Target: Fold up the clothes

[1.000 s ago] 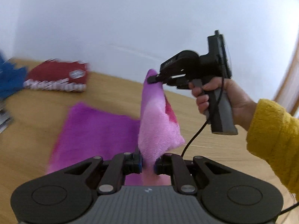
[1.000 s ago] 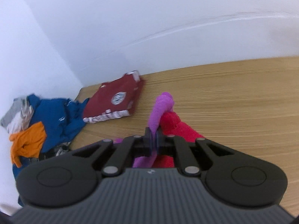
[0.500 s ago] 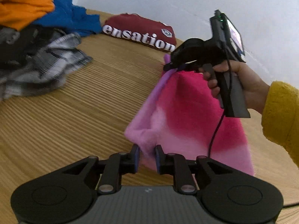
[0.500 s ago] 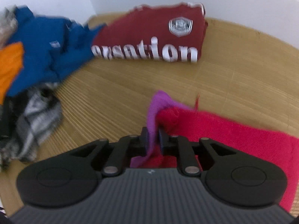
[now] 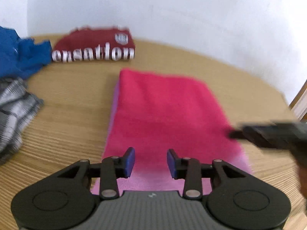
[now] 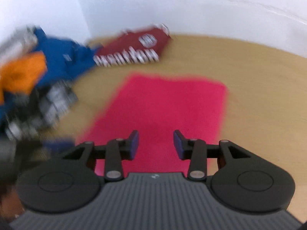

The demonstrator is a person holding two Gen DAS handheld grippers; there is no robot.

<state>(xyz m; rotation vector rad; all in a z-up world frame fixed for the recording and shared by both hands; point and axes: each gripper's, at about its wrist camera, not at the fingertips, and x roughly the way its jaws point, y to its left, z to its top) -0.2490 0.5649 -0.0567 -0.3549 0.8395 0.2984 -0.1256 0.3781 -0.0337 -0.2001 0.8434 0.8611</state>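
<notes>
The fluffy pink fleece cloth was laid as a flat folded rectangle on the grained wooden table, released by left gripper and right gripper, whose jaws had just been spread apart

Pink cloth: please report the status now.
Left gripper and right gripper open, jaws just widened, nothing between. Pink cloth folded flat on table. Clothes pile beside, not blocking.
</notes>
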